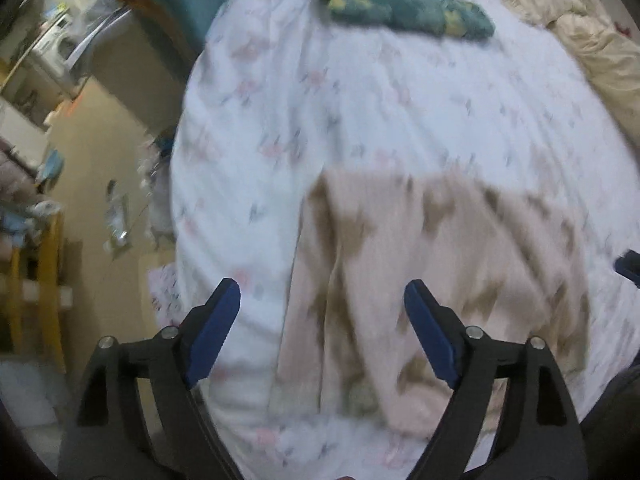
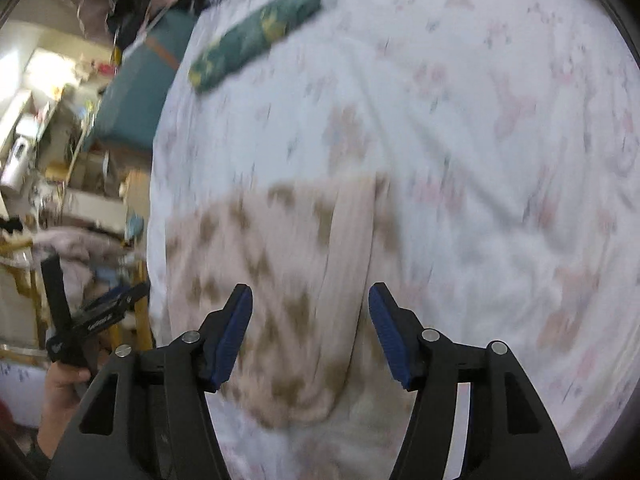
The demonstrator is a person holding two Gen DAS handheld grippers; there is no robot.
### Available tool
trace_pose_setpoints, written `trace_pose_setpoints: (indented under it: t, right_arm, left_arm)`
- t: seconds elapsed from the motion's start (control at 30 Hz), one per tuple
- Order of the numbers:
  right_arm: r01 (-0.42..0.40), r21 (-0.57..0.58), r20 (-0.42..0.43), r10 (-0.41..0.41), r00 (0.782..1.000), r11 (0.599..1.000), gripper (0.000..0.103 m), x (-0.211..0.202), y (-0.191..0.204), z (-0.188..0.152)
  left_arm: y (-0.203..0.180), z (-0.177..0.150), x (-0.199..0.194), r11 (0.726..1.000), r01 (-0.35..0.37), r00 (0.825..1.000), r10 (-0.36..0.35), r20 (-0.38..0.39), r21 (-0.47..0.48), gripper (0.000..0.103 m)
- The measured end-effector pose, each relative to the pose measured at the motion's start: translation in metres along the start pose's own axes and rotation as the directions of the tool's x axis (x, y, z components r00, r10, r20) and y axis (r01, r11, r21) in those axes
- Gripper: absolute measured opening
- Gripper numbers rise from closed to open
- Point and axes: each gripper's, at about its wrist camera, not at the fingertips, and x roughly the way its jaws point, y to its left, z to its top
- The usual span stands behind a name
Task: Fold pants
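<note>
The pants (image 1: 432, 276) are pale pink with brown patches and lie folded flat on the bed's near part; they also show in the right wrist view (image 2: 280, 280). My left gripper (image 1: 322, 308) is open and empty, above the pants' left edge. My right gripper (image 2: 310, 316) is open and empty, above the pants' right part. The left gripper also shows in a hand at the lower left of the right wrist view (image 2: 96, 316). Both views are blurred.
The bed has a white flowered sheet (image 1: 360, 92). A folded green and yellow cloth (image 1: 408, 10) lies at its far side; it also shows in the right wrist view (image 2: 260, 28). A beige blanket (image 1: 580, 28) is bunched at the far right. Cluttered floor and furniture (image 1: 60, 160) lie left of the bed.
</note>
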Motion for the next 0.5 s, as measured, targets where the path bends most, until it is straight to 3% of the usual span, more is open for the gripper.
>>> trace_pose_setpoints:
  t: [0.1, 0.2, 0.3, 0.43, 0.5]
  right_arm:
    - [0.018, 0.012, 0.001, -0.019, 1.000, 1.000, 0.063, 0.007, -0.016, 0.023]
    - [0.114, -0.039, -0.015, -0.114, 0.993, 0.993, 0.063, 0.028, -0.022, 0.036]
    - [0.064, -0.030, -0.050, -0.065, 0.997, 0.998, 0.063, 0.044, -0.023, 0.043]
    - [0.097, -0.068, -0.061, -0.102, 0.993, 0.993, 0.063, 0.065, -0.023, 0.051]
    - [0.099, -0.062, -0.087, -0.104, 0.991, 0.993, 0.063, 0.075, -0.027, 0.051]
  left_arm:
    - [0.006, 0.029, 0.022, 0.998, 0.038, 0.999, -0.038, -0.009, 0.053, 0.082]
    - [0.017, 0.050, 0.057, 0.998, 0.027, 0.999, -0.026, -0.020, 0.048, 0.082]
    - [0.021, 0.056, 0.082, 0.998, 0.061, 0.996, -0.061, -0.058, 0.003, 0.082]
    - [0.008, 0.063, 0.110, 0.992, 0.003, 0.999, 0.003, -0.048, 0.122, 0.082]
    - [0.013, 0.067, 0.117, 0.993, 0.044, 0.999, -0.041, -0.031, 0.107, 0.080]
